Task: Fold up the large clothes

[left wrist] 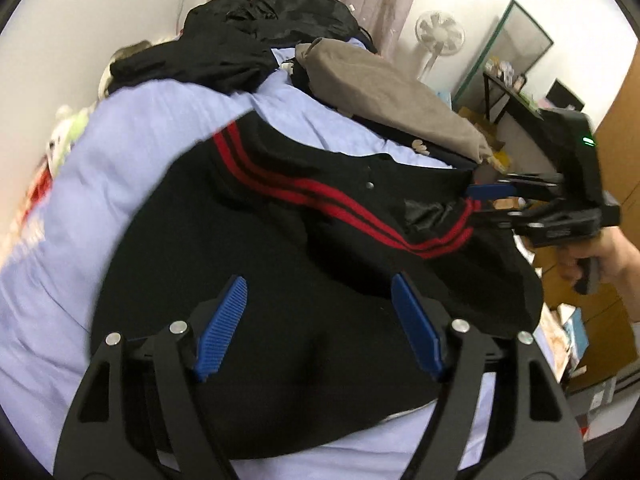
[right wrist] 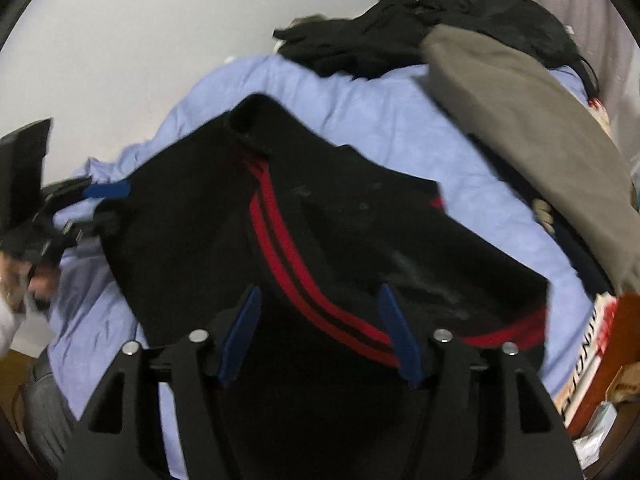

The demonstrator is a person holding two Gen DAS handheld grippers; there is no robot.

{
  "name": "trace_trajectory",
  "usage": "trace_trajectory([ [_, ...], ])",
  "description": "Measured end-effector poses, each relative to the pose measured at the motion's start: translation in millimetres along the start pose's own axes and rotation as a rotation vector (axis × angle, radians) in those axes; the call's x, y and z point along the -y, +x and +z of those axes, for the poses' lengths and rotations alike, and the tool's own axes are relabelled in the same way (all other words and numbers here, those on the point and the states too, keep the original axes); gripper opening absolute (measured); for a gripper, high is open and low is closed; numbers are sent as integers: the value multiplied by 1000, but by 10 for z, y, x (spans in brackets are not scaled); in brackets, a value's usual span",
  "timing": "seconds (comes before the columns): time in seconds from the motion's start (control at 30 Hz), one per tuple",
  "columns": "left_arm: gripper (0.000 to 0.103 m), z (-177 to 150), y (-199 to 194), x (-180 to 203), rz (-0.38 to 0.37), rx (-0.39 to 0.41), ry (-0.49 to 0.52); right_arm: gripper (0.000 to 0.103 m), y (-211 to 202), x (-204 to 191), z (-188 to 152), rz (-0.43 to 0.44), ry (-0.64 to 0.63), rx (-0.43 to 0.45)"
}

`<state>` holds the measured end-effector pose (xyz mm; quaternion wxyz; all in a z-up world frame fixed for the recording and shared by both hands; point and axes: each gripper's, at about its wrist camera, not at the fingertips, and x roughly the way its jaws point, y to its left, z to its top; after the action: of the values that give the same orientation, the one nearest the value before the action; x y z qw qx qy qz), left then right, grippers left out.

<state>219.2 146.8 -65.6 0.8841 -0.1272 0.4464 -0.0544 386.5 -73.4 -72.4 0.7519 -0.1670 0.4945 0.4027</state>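
Observation:
A black jacket with two red stripes [left wrist: 280, 264] lies spread on the light blue bedsheet [left wrist: 120, 152]; it also shows in the right wrist view [right wrist: 340, 240]. My left gripper [left wrist: 320, 320] is open, its blue pads [left wrist: 224, 328] wide apart just above the jacket's near part. My right gripper [right wrist: 320, 332] is open over the jacket's striped hem; in the left wrist view [left wrist: 480, 200] it sits at the jacket's right edge, with fabric between its open fingers. The left gripper shows at the jacket's left edge in the right wrist view [right wrist: 104, 204].
A folded taupe garment [left wrist: 392, 92] and a heap of black clothes [left wrist: 248, 40] lie at the far end of the bed. A fan [left wrist: 440, 36], a shelf and boxes stand to the right. A wall is behind the bed.

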Motion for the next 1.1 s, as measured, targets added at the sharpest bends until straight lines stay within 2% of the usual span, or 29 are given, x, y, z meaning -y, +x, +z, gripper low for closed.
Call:
trace_trajectory([
  [0.1, 73, -198, 136, -72, 16, 34, -96, 64, 346, -83, 88, 26, -13, -44],
  [0.17, 73, -350, 243, -166, 4, 65, -209, 64, 567, -112, 133, 44, -20, -73],
  [0.23, 73, -489, 274, -215, 1, 139, -281, 64, 718, -76, 141, 37, 6, -76],
  [0.3, 73, -538, 287, -139, 36, 186, -247, 66, 879, -14, 135, 34, 28, -92],
  [0.37, 74, -482, 311, -40, 67, 180, -165, 66, 1046, -34, 103, 42, 6, -134],
  [0.4, 74, -488, 303, -30, 62, 188, -156, 66, 1093, -61, 89, 42, -5, -145],
  [0.43, 75, -508, 299, -55, 53, 202, -169, 63, 1113, -94, 82, 39, -20, -148],
  [0.47, 75, -544, 323, -103, 40, 208, -207, 47, 1132, -166, 76, 45, -52, -154],
  [0.5, 75, -541, 341, -115, 40, 203, -219, 25, 1132, -261, 79, 50, -90, -161],
  [0.53, 75, -524, 362, -112, 47, 196, -222, 20, 1123, -336, 82, 35, -118, -162],
  [0.57, 75, -497, 370, -87, 59, 199, -217, 8, 1105, -457, 89, -4, -165, -166],
  [0.6, 75, -489, 364, -70, 60, 205, -212, 0, 1066, -569, 101, -52, -206, -161],
  [0.63, 75, -481, 360, -81, 58, 211, -207, 0, 997, -658, 121, -102, -235, -142],
  [0.73, 75, -510, 353, -89, 62, 216, -196, 0, 703, -736, 233, -164, -234, -46],
  [0.8, 75, -520, 353, -96, 60, 214, -193, 0, 400, -639, 414, -227, -178, 53],
  [0.9, 75, -519, 386, -70, 85, 194, -171, 0, 162, -340, 668, -247, -58, 96],
  [0.93, 75, -516, 406, -41, 100, 183, -153, 0, 176, -263, 731, -223, -36, 77],
  [1.0, 75, -518, 465, 18, 141, 160, -101, 0, 314, -120, 775, -181, -67, -50],
  [1.1, 75, -532, 504, 30, 160, 150, -81, 0, 546, -11, 570, -129, -146, -244],
])
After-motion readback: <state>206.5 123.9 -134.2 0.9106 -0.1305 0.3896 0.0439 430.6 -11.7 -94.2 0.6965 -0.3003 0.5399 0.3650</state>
